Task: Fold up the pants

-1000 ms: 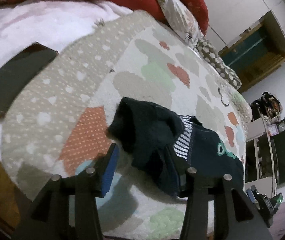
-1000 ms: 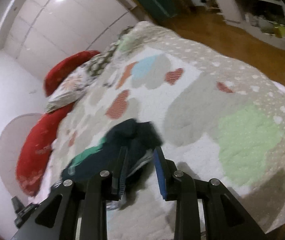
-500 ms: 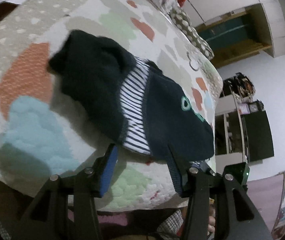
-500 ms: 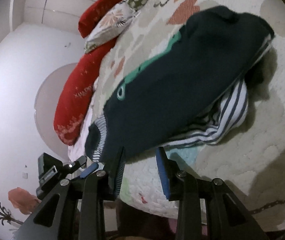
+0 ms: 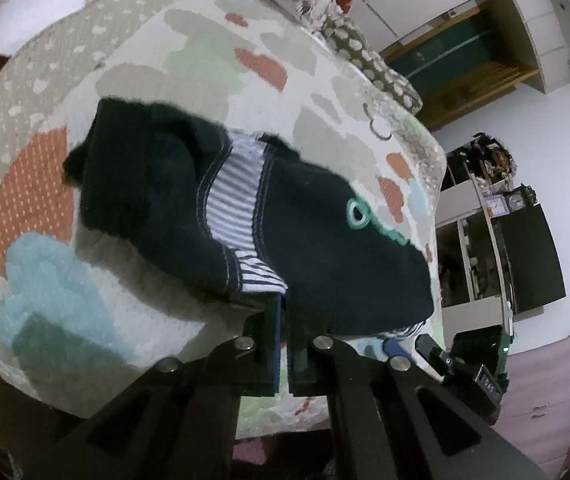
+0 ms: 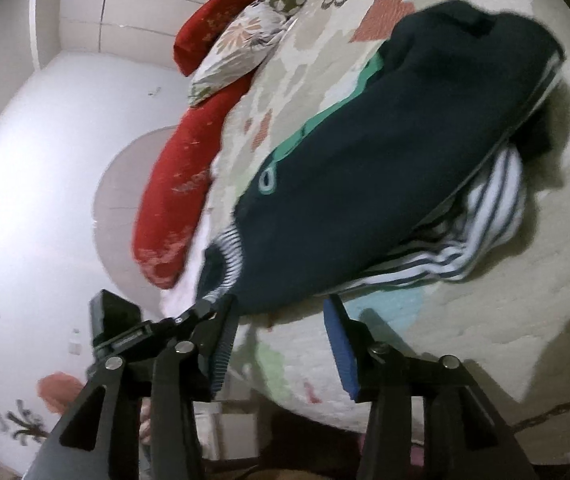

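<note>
Dark navy pants (image 5: 317, 236) with a striped white lining and green trim lie bunched on the patterned bedspread (image 5: 133, 56). My left gripper (image 5: 283, 320) is shut on the near edge of the pants by the striped lining. In the right wrist view the same pants (image 6: 385, 168) stretch from upper right to lower left, with a striped cuff at their lower left end. My right gripper (image 6: 281, 324) is open, its fingers on either side of the pants' near lower edge, not closed on it. The left gripper's body (image 6: 125, 320) shows at the left.
Red pillows (image 6: 181, 176) and a floral pillow (image 6: 241, 44) lie along the head of the bed. The bed edge runs just in front of both grippers. A shelf unit with a clock (image 5: 497, 216) and a wooden wardrobe (image 5: 457, 60) stand beyond the bed.
My left gripper has closed on the pants' near edge; it was open half a second ago. My right gripper has stayed open and come closer to the pants' lower edge.
</note>
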The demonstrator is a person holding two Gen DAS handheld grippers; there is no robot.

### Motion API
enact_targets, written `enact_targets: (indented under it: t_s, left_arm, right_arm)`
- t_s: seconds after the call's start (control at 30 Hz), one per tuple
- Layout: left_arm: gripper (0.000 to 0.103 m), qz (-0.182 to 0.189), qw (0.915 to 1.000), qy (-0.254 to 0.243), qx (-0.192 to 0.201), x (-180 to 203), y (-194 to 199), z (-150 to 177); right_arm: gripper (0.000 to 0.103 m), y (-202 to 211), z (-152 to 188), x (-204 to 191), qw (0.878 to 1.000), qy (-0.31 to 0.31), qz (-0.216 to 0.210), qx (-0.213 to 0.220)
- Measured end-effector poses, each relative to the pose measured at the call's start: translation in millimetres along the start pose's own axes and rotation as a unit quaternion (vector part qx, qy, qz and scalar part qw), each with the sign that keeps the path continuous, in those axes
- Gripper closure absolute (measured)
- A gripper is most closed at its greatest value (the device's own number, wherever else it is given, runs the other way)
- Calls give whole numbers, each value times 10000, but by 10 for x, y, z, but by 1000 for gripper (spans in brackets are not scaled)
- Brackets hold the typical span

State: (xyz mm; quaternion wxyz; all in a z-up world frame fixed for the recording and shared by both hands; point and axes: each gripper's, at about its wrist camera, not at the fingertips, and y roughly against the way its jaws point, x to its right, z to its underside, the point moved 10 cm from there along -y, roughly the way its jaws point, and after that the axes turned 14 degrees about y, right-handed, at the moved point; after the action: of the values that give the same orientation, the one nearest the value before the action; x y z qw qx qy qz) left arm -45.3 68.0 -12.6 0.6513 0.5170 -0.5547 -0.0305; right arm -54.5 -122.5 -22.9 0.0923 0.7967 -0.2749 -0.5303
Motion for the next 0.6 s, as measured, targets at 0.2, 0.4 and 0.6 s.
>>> enact_targets:
  t_s: [0.2, 0.4, 0.6]
  left_arm:
    - [102, 107, 9995, -155, 262, 148, 151, -80]
    - [102, 128, 9994, -150, 291, 153, 159, -110]
    - [102, 121, 9992, -168, 338, 155, 152, -148]
  right_arm:
    - [41, -127, -23, -17, 9989, -350, -304, -86]
    - [41, -140, -135, 104, 9992, -379, 93, -3]
    - [53, 156, -395, 367, 9943, -485, 764, 571]
